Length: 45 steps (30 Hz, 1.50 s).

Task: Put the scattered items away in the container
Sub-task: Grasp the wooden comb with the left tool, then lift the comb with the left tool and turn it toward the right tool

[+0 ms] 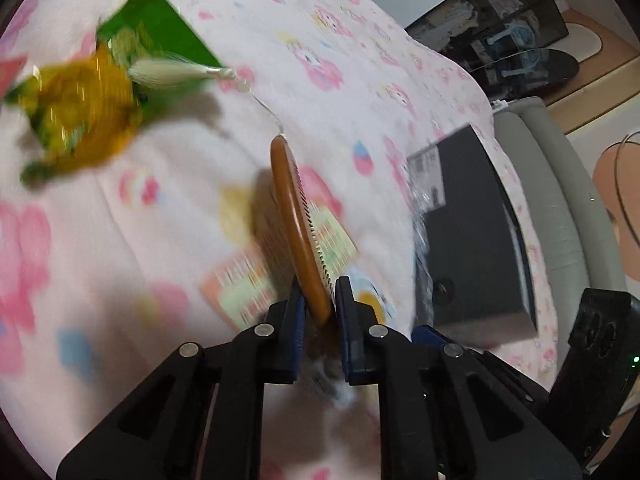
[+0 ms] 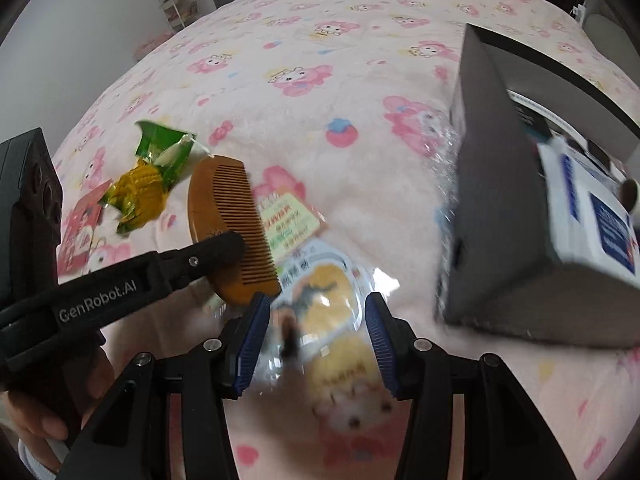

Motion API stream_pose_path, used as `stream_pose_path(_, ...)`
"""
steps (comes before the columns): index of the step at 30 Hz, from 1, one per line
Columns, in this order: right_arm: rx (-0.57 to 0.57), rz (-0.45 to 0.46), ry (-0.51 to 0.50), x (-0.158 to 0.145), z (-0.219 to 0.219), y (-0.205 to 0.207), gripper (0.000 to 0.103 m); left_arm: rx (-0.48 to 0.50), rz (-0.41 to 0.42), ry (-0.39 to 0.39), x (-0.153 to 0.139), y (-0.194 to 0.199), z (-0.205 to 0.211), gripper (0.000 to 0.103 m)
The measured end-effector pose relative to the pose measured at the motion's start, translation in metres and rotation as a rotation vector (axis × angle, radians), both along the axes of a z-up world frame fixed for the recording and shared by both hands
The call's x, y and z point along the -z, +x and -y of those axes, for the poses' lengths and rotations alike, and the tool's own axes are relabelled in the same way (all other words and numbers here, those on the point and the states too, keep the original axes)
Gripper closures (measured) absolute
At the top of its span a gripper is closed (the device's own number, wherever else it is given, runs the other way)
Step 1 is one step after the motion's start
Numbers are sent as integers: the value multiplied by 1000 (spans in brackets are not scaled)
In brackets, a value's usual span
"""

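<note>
Your left gripper (image 1: pixel 320 300) pinches the wooden comb (image 2: pixel 232 224) only by its end, clear of the blanket (image 2: pixel 320 80), so it may swing loose before reaching the grey box (image 2: pixel 500 220) at three o'clock, while your right gripper (image 2: pixel 316 340) hangs spread over snack packets (image 2: pixel 320 280).

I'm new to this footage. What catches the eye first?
The brown wooden comb, pinched edge-on in the left gripper above the pink cartoon-print blanket. Behind it lies a green-and-yellow snack wrapper; to the right sits a dark grey box, while the right gripper stands open over a clear packet.

bright, soft daylight | heavy motion blur | fisheye-warped, vignetted edges
</note>
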State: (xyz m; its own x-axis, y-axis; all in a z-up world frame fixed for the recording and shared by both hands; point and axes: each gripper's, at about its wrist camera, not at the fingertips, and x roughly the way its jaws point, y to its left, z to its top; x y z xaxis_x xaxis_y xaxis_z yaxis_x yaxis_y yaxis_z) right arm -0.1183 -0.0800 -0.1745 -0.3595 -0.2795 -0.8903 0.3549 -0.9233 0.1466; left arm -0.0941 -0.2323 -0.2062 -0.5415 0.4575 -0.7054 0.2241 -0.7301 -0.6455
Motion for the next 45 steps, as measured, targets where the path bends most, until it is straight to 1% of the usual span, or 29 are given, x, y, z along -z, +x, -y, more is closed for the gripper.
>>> stream_pose_path(5,23,15,-7,-1,-21,12,57,19,25,56,5,21,-17,91)
stream_pose_path(8,28,28,-15,0,-31,16,57,34,37,51,4,27,-21,90)
stream_pose_path(9,30,33,-18,1,-35,17,57,33,37,50,3,27,-21,87)
stream_pose_path(11,33,42,-23,1,-42,20,58,16,25,51,-3,27,-17,72)
stream_pose_path(13,22,45,-45,-1,-46,22,58,-13,9,32,-10,22,-8,68)
stream_pose_path(15,-6,69,-92,-3,-46,24,58,-45,11,-19,-14,14,1,67)
stream_pose_path(17,-17,90,-113,1,-43,24,57,-66,16,-75,-16,3,10,67)
stream_pose_path(19,-22,109,-123,6,-41,23,57,-64,20,-105,-16,-12,15,67)
stream_pose_path(22,-30,138,-137,13,-37,23,57,-10,57,-156,-8,-40,11,67)
stream_pose_path(24,-35,157,-146,18,-34,23,57,18,83,-180,-2,-49,6,67)
stream_pose_path(25,-38,166,-151,21,-33,23,57,27,93,-188,1,-50,4,70)
stream_pose_path(26,-41,175,-156,23,-31,22,57,31,98,-200,2,-50,1,82)
stream_pose_path(28,-46,194,-166,29,-29,22,57,32,91,-220,1,-43,-6,87)
stream_pose_path(32,-52,223,-181,37,-25,22,58,12,90,-184,-1,-22,-9,93)
stream_pose_path(35,-14,174,-163,27,-36,24,58,26,98,-150,-2,-7,-18,93)
stream_pose_path(38,35,115,-137,13,-52,24,58,73,109,-129,-6,5,-31,93)
stream_pose_path(40,61,85,-106,7,-63,23,58,86,102,-150,-12,5,-36,93)
stream_pose_path(41,70,88,-102,6,-68,23,58,90,89,-167,-16,2,-37,92)
stream_pose_path(44,59,155,-161,8,-80,26,58,90,49,-206,-24,-13,-36,87)
stream_pose_path(45,51,178,-179,10,-83,29,58,92,37,-222,-24,-19,-38,87)
